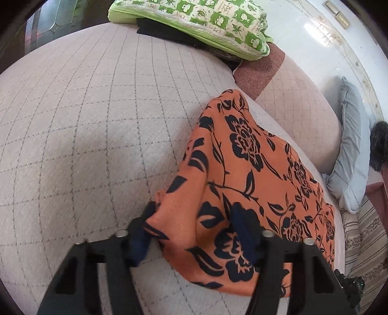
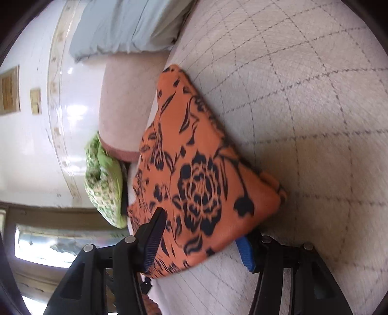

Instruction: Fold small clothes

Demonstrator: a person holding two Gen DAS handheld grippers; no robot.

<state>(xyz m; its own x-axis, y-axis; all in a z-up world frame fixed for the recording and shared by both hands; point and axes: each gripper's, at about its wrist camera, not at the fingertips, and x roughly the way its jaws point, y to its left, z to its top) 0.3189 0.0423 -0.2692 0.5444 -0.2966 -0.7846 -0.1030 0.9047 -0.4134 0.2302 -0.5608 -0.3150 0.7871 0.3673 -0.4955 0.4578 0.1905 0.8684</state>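
An orange garment with a black flower print [image 1: 242, 184] lies on a pale quilted bed cover [image 1: 84, 133]. It also shows in the right wrist view [image 2: 201, 174], with its near edge lifted. My left gripper [image 1: 194, 237] is open, its jaws wide apart around the cloth's near corner. Its blue pads [image 1: 139, 244] sit on either side of the fabric. My right gripper [image 2: 198, 244] is open too. The garment's edge drapes between its jaws, over one blue pad [image 2: 245, 252].
A green patterned pillow [image 1: 194, 21] lies on dark cloth at the far end of the bed. A pink quilted cushion [image 1: 298, 111] and a grey-blue pillow [image 1: 351, 157] line the wall side. A white tiled wall [image 2: 31, 145] stands behind.
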